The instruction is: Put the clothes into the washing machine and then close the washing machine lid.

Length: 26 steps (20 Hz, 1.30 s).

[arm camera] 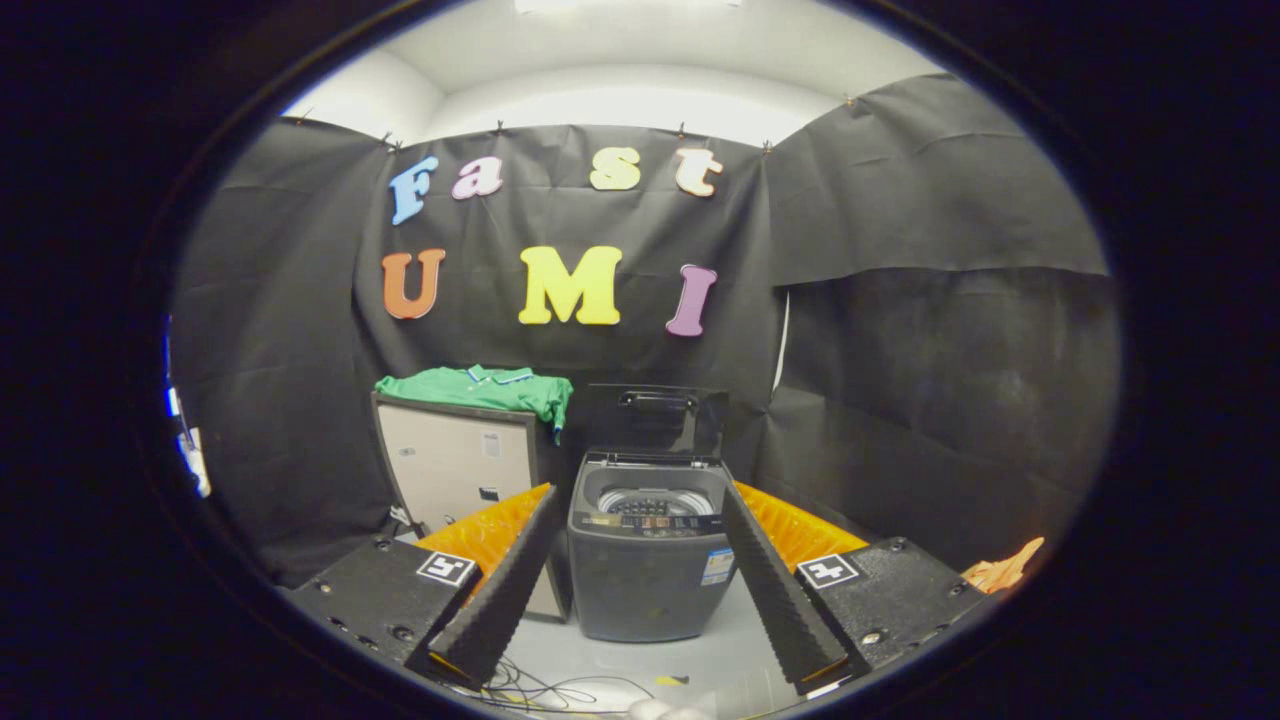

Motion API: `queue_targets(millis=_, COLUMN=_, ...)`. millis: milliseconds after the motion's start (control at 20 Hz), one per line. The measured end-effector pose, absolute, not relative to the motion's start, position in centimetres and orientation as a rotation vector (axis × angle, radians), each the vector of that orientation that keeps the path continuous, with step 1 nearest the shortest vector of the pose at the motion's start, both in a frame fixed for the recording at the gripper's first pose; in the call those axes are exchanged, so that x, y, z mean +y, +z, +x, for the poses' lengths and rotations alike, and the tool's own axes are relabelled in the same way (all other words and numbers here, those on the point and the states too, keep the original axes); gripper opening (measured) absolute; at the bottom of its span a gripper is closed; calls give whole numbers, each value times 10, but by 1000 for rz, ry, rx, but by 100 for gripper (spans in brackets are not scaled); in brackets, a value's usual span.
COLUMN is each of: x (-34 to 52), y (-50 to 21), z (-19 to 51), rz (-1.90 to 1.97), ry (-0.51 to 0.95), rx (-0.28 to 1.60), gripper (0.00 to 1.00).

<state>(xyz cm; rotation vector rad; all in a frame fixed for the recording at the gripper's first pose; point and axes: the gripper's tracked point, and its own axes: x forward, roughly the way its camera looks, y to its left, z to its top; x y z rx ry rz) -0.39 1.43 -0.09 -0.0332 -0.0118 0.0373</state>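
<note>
The gripper [640, 580] hangs in the lower middle of the frame, its two ribbed fingers [500, 590] spread wide apart and holding nothing. Between them, a little beyond the tips, stands the washer [645, 575] — dark grey, its lid [655, 420] raised upright at the back, the drum [655, 500] showing inside. To the washer's left, touching or just beside it, is a beige cabinet [455, 470]; the green shirt [480, 390] lies folded on its top, one corner drooping over the right edge. Some cables [540, 690] trail on the pale floor [690, 650] at the bottom — an orange cloth [1005, 570] shows at lower right.
</note>
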Motion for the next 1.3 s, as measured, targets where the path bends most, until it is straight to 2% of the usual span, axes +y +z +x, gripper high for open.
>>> queue_targets(millis=450, x=20, y=15, z=15, rz=-20, ry=12, rx=-6, gripper=100)
queue_targets(millis=800, x=61, y=61, z=52, rz=-11, ry=16, rx=-43, gripper=100)
queue_targets(millis=1050, x=106, y=106, z=101, rz=5, ry=62, rx=-65, gripper=100)
queue_targets(millis=1300, x=166, y=163, z=172, rz=17, ry=172, rx=-98, gripper=100)
